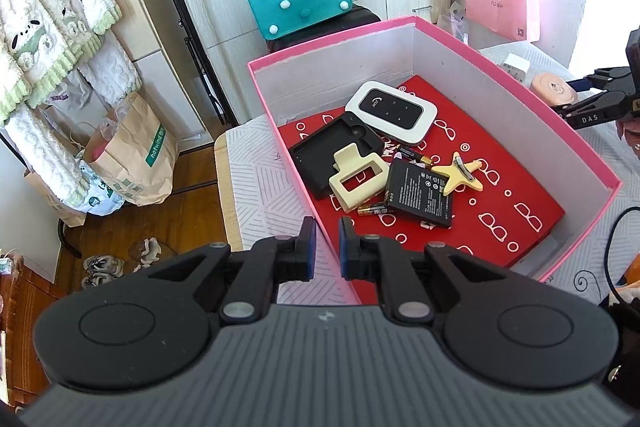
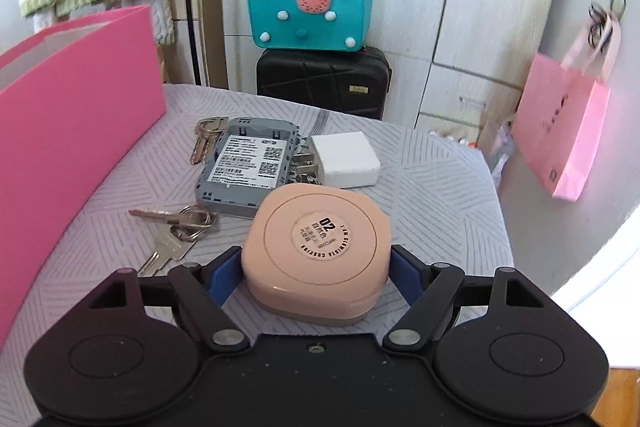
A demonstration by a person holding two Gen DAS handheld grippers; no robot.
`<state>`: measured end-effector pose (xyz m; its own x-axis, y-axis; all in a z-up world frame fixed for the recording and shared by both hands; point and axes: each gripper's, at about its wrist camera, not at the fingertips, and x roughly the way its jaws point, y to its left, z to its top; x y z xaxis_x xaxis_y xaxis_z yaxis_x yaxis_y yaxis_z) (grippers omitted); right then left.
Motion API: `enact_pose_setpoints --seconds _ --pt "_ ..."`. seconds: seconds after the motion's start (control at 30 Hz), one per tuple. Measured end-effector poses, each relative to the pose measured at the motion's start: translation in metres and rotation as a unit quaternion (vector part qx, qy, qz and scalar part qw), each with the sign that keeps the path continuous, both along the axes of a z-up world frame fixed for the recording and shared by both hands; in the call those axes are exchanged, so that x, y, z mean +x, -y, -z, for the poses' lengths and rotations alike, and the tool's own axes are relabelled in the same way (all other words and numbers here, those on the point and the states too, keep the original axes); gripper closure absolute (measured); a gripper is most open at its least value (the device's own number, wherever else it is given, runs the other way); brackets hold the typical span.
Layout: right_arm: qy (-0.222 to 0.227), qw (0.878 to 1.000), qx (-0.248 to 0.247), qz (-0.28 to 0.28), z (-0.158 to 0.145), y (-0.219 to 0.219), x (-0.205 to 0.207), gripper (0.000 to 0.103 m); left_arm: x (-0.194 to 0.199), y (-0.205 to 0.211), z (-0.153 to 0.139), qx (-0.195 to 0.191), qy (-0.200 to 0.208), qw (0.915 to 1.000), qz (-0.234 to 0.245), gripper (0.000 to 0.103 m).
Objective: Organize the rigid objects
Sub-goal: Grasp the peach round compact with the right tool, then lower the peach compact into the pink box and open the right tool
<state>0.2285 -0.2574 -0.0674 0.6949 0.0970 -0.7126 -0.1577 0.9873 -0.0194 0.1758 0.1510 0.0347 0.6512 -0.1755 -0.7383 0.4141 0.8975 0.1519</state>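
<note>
The pink box (image 1: 332,39) stands on the cloth-covered table. It holds a white pocket router (image 1: 392,111), a black cover (image 1: 332,151), a cream hair claw (image 1: 358,183), a flat battery (image 1: 420,193) and a star clip (image 1: 460,173). My left gripper (image 1: 327,239) is shut on the box's near wall. To the right of the box (image 2: 80,115), a peach compact (image 2: 320,247) lies between the wide-spread fingers of my right gripper (image 2: 316,259). The pads sit beside its flanks without clamping. Behind the compact lie a grey router shell (image 2: 248,163), a white charger (image 2: 346,159) and keys (image 2: 176,227).
A second bunch of keys (image 2: 208,135) lies near the box wall. Beyond the table stand a black suitcase (image 2: 324,83) with a teal bag (image 2: 312,15) on top. A pink bag (image 2: 560,131) hangs at the right. Paper bags (image 1: 136,155) sit on the floor at the left.
</note>
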Motion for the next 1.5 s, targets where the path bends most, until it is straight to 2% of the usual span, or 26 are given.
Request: enact_pose_setpoints --seconds 0.07,0.27,0.33,0.5,0.63,0.8,0.9,1.0,1.13,1.27,1.37,1.5 --pt "-0.002 1.0 0.012 0.005 0.0 0.002 0.001 0.022 0.0 -0.002 0.0 -0.005 -0.001 1.0 0.0 0.093" --pt "0.011 1.0 0.0 0.009 0.004 0.002 0.008 0.019 0.0 -0.003 0.0 -0.01 -0.002 1.0 0.0 0.093" --pt "0.011 1.0 0.001 0.004 0.002 0.001 0.006 0.023 0.0 -0.004 0.0 -0.01 -0.001 0.9999 -0.001 0.093" --pt "0.02 1.0 -0.003 -0.005 -0.008 -0.006 -0.008 0.023 0.002 -0.007 0.0 -0.025 -0.008 0.9997 -0.004 0.092" --pt "0.039 0.999 0.023 -0.028 -0.035 -0.013 -0.029 0.023 0.001 -0.006 0.001 -0.02 -0.002 0.9998 -0.002 0.092" --pt "0.076 0.993 0.042 -0.076 -0.085 -0.036 -0.054 0.023 0.001 -0.005 0.002 -0.019 -0.001 0.9998 -0.001 0.092" --pt "0.1 0.986 0.057 -0.119 -0.118 -0.055 -0.063 0.023 0.001 -0.005 0.002 -0.019 0.0 0.9998 -0.001 0.092" --pt "0.099 0.975 0.089 -0.179 -0.146 -0.08 -0.066 0.023 0.0 -0.005 0.003 -0.018 0.002 0.9998 0.001 0.092" --pt "0.038 0.954 0.133 -0.266 -0.16 -0.13 -0.059 0.023 0.001 -0.006 0.003 -0.023 -0.002 0.9997 0.003 0.092" --pt "-0.057 0.931 0.151 -0.328 -0.145 -0.183 -0.047 0.023 0.003 -0.006 0.002 -0.019 -0.009 0.9997 0.009 0.092" --pt "-0.121 0.92 0.153 -0.34 -0.127 -0.211 -0.031 0.023 0.005 -0.003 0.0 -0.007 -0.018 0.9997 0.015 0.092" --pt "-0.176 0.914 0.152 -0.333 -0.105 -0.235 -0.012 0.023 0.008 -0.003 0.0 -0.008 -0.026 0.9995 0.017 0.092"
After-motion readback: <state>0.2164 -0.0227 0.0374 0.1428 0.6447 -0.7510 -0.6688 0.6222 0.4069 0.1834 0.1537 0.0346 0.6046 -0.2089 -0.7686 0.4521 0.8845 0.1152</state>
